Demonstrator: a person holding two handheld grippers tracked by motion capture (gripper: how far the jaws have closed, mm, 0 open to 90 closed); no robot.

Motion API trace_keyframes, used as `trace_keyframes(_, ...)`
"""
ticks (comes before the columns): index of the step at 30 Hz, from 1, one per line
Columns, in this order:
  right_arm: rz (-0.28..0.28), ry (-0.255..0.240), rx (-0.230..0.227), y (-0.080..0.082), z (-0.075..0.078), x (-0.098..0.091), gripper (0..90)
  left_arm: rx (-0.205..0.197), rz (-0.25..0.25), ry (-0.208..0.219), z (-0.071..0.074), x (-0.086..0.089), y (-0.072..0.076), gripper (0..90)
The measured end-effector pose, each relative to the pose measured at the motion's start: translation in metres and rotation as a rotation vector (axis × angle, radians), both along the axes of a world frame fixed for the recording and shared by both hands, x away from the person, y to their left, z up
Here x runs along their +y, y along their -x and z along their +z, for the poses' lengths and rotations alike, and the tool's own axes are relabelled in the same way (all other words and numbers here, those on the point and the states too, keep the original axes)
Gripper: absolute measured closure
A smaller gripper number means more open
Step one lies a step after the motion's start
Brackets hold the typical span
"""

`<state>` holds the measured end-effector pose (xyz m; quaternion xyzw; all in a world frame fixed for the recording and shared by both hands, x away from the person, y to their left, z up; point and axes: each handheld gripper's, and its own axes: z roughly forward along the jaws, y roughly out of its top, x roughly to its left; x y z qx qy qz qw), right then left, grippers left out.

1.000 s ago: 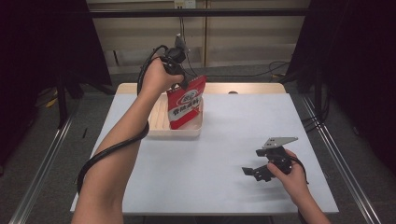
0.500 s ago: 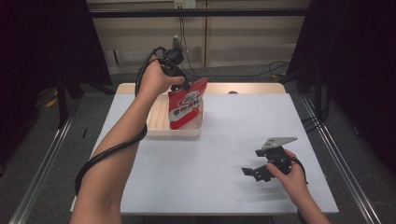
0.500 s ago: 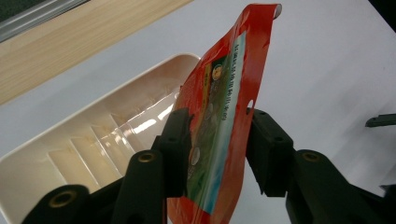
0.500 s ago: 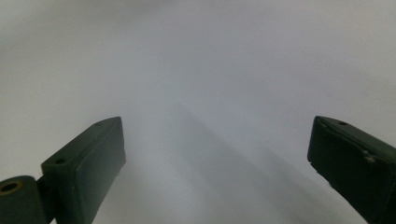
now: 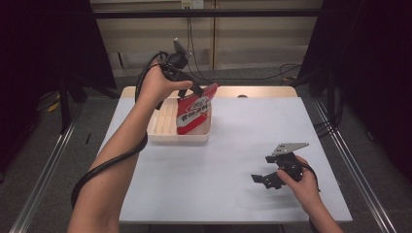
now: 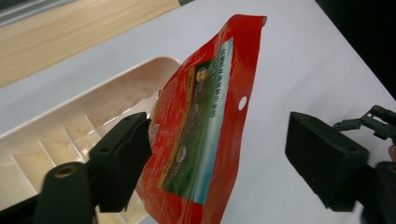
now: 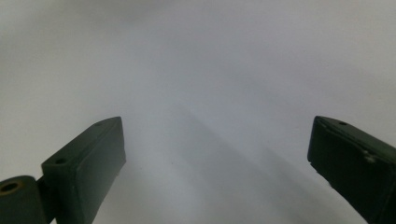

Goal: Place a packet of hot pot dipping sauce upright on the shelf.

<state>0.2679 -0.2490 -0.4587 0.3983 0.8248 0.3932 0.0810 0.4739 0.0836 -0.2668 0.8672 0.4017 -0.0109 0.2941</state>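
My left hand-held gripper point(image 6: 219, 154) has just been opening, jaws wide around the red pouch point(image 5: 194, 110), which leans upright in the tray point(image 5: 167, 137) at the desk's point(image 5: 233, 160) far left. I judge this the release step; next I lift clear without snagging it. My right hand-held gripper point(image 5: 266, 178) rests wide, empty.

A white-topped bench point(image 5: 218, 194) with a wooden far edge point(image 5: 262, 91) stood on grey floor point(image 5: 43, 145). Metal rails point(image 5: 39, 179) ran along both sides. Black curtains point(image 5: 369, 58) hung left and right. The back wall point(image 5: 243, 39) was beige panelling, with cables point(image 5: 291, 73) trailing at its foot. Lighting was even overhead.
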Motion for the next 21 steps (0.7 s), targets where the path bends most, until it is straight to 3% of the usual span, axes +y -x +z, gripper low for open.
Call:
trace_keyframes(2,0.002,0.001,0.003,0.000,0.000,0.000,3.7,-0.019,-0.006,0.008,0.000,0.003,0.004,18.9)
trace_keyframes(21,0.016,0.010,0.009,-0.001,0.000,0.008,3.7,-0.034,-0.032,0.026,-0.009,0.032,0.029,12.3)
